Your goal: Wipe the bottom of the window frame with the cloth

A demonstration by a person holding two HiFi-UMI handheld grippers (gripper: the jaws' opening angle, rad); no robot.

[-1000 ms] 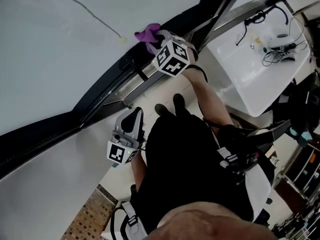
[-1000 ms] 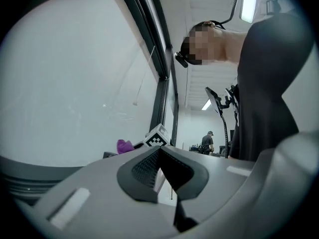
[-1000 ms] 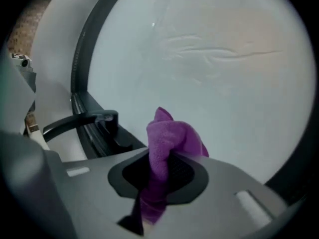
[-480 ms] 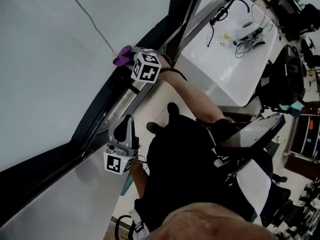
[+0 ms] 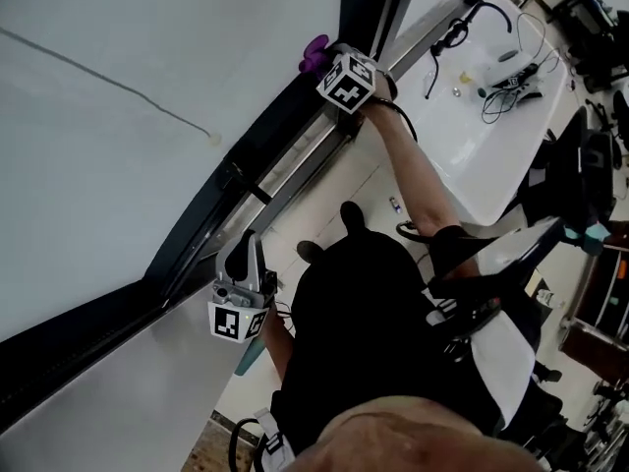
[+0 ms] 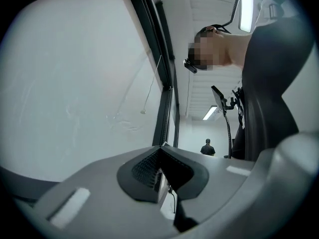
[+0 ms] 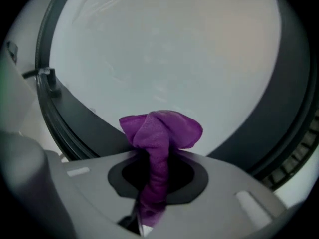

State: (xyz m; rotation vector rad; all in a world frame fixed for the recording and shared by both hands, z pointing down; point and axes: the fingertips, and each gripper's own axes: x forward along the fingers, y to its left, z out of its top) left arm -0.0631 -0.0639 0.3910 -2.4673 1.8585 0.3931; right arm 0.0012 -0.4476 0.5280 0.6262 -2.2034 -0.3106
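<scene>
Head view: I see only a small purple tip of the cloth [image 5: 314, 51]. The rest of it, and the jaws of the right gripper [image 5: 328, 64], sit behind the marker cube [image 5: 346, 80]. The tip lies just past the gripper's nose, at the dark bottom rail of the window frame [image 5: 257, 170]. The left gripper [image 5: 252, 247] is well apart from the cloth.

Left gripper view: the left gripper [image 6: 158, 177] has its jaws together with nothing between them.

Right gripper view: the right gripper [image 7: 152, 185] is clamped on the cloth [image 7: 162, 133]. The cloth is purple, finely textured and bunched into a column along the jaws. Its folded head bulges beyond the tips toward the glass [image 7: 174, 49], and its lower end is lost between the jaws.
</scene>
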